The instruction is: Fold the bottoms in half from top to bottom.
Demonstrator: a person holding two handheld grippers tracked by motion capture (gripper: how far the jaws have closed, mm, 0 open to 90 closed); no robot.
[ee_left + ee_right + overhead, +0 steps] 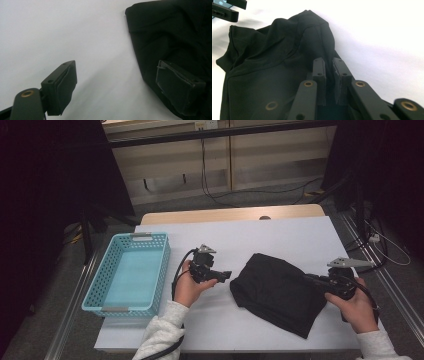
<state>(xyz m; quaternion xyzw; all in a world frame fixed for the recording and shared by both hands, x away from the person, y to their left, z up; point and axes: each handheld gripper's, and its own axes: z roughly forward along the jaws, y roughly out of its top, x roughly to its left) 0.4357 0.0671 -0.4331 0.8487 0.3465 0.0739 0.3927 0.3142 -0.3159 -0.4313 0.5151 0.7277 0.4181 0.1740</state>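
One black cloth on the bench, long axis running from far-left to near-right | one blue basket at left | two tools: left tool wide apart, beside the cloth; right tool narrow, seemingly pinching a cloth fold.

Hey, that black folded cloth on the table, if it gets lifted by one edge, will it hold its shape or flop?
Probably flop: the black cloth shows soft creases and bunches up where the right gripper pinches its edge. It looks thin, so likely light. The folds may fall open when raised, since only one edge is pinched while the left gripper stands open beside it.
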